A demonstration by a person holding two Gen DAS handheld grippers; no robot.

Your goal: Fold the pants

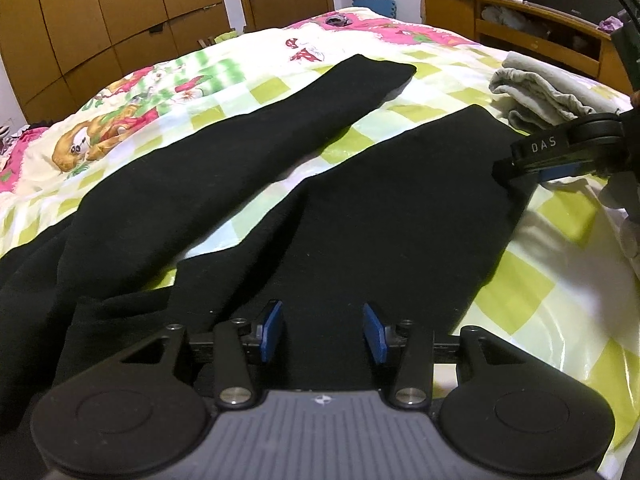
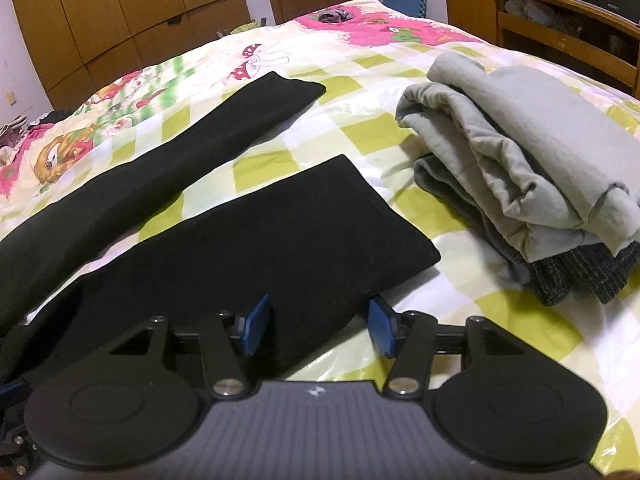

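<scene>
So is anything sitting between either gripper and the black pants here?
Nothing visible. Both the left gripper and right gripper are open directly over the black pants. The grey folded clothes lie off to the right.

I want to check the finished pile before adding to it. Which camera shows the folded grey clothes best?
The right wrist view: the folded grey clothes fill its right side, layers and a darker knit piece underneath visible. The left wrist view shows them only small and far off, partly behind the right gripper.
</scene>
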